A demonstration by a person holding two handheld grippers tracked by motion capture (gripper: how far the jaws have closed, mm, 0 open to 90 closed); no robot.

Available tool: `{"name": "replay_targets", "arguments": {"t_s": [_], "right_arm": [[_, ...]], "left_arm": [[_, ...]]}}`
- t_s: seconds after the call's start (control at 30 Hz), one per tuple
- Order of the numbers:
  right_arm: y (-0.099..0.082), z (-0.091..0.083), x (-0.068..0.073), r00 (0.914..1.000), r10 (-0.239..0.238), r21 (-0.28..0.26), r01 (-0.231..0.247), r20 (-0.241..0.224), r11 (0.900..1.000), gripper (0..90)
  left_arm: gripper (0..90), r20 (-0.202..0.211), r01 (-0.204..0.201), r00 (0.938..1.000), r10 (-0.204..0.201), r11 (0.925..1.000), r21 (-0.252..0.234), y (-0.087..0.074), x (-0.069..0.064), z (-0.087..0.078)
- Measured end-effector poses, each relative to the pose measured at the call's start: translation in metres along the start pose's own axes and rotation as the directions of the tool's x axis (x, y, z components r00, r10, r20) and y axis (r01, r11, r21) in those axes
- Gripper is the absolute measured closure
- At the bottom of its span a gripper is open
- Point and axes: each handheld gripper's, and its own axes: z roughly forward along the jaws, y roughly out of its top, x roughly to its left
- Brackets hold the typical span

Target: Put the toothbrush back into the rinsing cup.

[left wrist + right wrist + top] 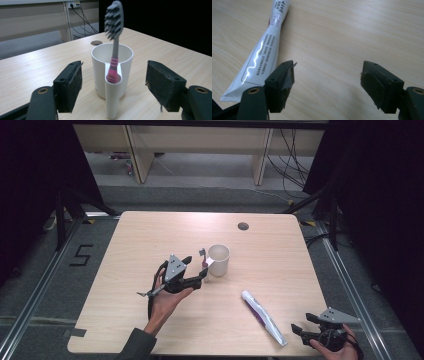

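Pale wood tabletop (150,235) under dim light, dark curtains either side, and a grey floor with desk legs and cables beyond. Over to the left gripper (196,270): its jaws stand wide apart, released, nothing pressed between the pads. From the left gripper view, the toothbrush (114,40) stands clear in the gap between the two black jaws, touched by neither. It sits upright (leaning just a touch) in a narrow slot on the near side of the white cup (125,60), grey bristled head well above the rim, grey neck, pink ribbed handle dropping into the slot. In the high view the cup (219,260) stands near the middle of the table, and the left gripper is just beside it on its left, jaws pointing at it.

Now the right gripper (300,324), down at the near right corner of the table in the person's hand: also wide open, holding nothing, pads over bare wood. The toothpaste tube (265,47) lies flat just left of its left jaw in the right gripper view, white with fine print, crimped end nearest the gripper. From above, the tube (262,316) lies slantwise between the two grippers, a purple stripe along it.
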Motion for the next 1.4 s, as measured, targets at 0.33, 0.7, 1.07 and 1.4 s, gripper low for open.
{"name": "replay_targets", "arguments": {"t_s": [0.33,0.7,1.07,1.4], "right_arm": [[0.001,-0.001,0.001,0.9999,0.007,-0.009,-0.007,-0.008,0.9999,28.0],[0.001,0.000,0.000,1.0000,0.003,-0.008,-0.003,0.000,1.0000,28.0],[0.000,0.001,-0.001,0.9999,0.010,-0.017,-0.011,-0.008,0.9998,28.0],[0.000,0.001,0.001,0.9995,0.017,-0.011,-0.017,-0.028,0.9998,28.6]], "left_arm": [[25.8,0.010,0.015,0.9998,-0.016,0.9958,0.090,-0.019,0.004,-0.027],[22.3,0.024,0.025,0.9993,-0.029,0.9839,0.177,-0.038,0.005,-0.049],[21.9,0.032,0.020,0.9991,-0.027,0.9799,0.199,-0.050,0.006,-0.063],[21.1,0.042,0.012,0.9988,-0.024,0.9650,0.262,-0.069,0.002,-0.079]]}}
